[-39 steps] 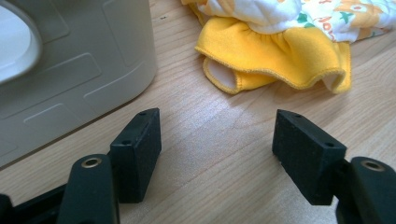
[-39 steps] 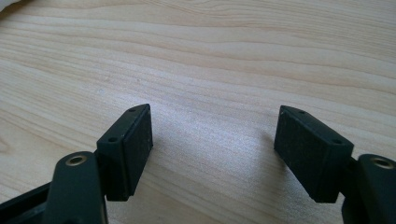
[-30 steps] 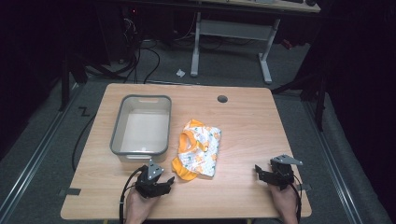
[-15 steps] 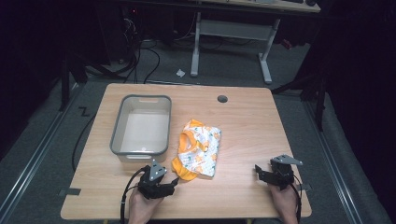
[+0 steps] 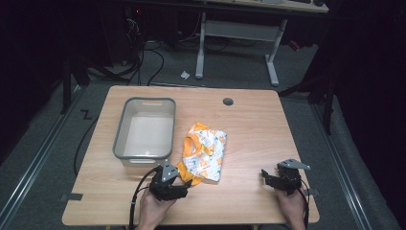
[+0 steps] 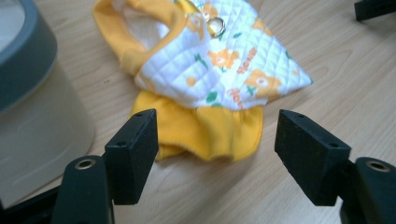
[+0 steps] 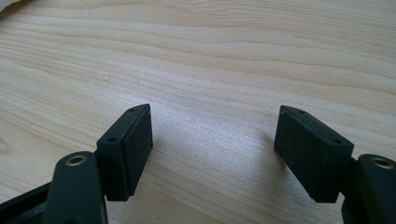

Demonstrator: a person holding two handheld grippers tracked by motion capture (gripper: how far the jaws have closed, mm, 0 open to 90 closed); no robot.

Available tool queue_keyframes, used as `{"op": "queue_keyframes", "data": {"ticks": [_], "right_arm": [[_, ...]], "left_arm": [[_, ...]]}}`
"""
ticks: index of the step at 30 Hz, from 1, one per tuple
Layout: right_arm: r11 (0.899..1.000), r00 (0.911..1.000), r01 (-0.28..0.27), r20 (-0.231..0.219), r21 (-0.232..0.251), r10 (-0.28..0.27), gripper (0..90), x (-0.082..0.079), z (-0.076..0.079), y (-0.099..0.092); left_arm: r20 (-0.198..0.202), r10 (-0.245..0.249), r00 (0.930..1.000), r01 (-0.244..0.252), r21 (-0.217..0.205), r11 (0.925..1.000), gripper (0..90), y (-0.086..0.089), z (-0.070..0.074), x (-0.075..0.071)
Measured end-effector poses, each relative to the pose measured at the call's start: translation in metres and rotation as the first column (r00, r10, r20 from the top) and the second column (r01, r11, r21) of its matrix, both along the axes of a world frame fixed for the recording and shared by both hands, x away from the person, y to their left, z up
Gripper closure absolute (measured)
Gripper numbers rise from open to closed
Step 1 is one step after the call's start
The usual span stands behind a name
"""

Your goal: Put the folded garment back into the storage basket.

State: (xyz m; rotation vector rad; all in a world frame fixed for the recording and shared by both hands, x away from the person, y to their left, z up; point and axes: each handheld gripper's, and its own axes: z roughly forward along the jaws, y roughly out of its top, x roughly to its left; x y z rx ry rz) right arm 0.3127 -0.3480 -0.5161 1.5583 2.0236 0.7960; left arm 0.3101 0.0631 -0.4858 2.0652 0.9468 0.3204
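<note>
While wide apart, both grippers (image 5: 178, 184) (image 5: 266, 178) low.

Bare desk (image 5: 253, 129) lay open across the whole right half, and the right tongs (image 7: 212, 140) stood parted over plain wood with nothing between their jaws. On the left, the grey bin (image 5: 143, 128) blocked the far side. The little orange garment (image 6: 210, 79) lay just beside the bin, directly ahead of the spread left tongs (image 6: 215, 140), with its yellow hem nearest.
</note>
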Motion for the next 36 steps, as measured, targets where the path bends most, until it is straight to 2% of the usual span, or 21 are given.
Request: {"op": "queue_keyframes", "data": {"ticks": [6, 11, 24, 25, 26, 32, 36], "right_arm": [[1.000, 1.0000, 0.000, 0.000, 0.000, 0.000, 28.3, 0.000, 0.000, 0.000], [1.000, 1.0000, 0.000, 0.000, 0.000, 0.000, 28.3, 0.000, 0.000, 0.000], [1.000, 1.0000, 0.000, 0.000, 0.000, 0.000, 28.3, 0.000, 0.000, 0.000], [1.000, 1.0000, 0.000, 0.000, 0.000, 0.000, 28.3, 0.000, 0.000, 0.000], [1.000, 1.0000, 0.000, 0.000, -0.001, 0.000, 28.3, 0.000, 0.000, 0.000], [1.000, 1.0000, -0.001, 0.000, -0.001, 0.001, 28.2, 0.000, 0.000, 0.000], [1.000, 1.0000, 0.000, 0.000, -0.001, 0.000, 28.3, 0.000, 0.000, 0.000]], "left_arm": [[0.017, 0.005, 0.9998, -0.006, 0.019, 0.9998, 30.4, -0.013, 0.011, 0.009], [0.012, 0.008, 0.9999, -0.009, 0.022, 0.9997, 30.3, -0.023, 0.015, 0.019], [-0.038, 0.057, 0.9976, -0.056, 0.028, 0.9980, 24.8, -0.043, 0.015, 0.047], [-0.043, 0.062, 0.9971, -0.061, 0.022, 0.9979, 24.8, -0.045, 0.015, 0.049], [-0.054, 0.071, 0.9960, -0.069, 0.038, 0.9969, 24.4, -0.048, 0.014, 0.054], [-0.091, 0.093, 0.9916, -0.088, 0.050, 0.9948, 23.1, -0.055, 0.010, 0.066], [-0.101, 0.107, 0.9891, -0.103, 0.050, 0.9935, 22.3, -0.060, 0.009, 0.073]]}}
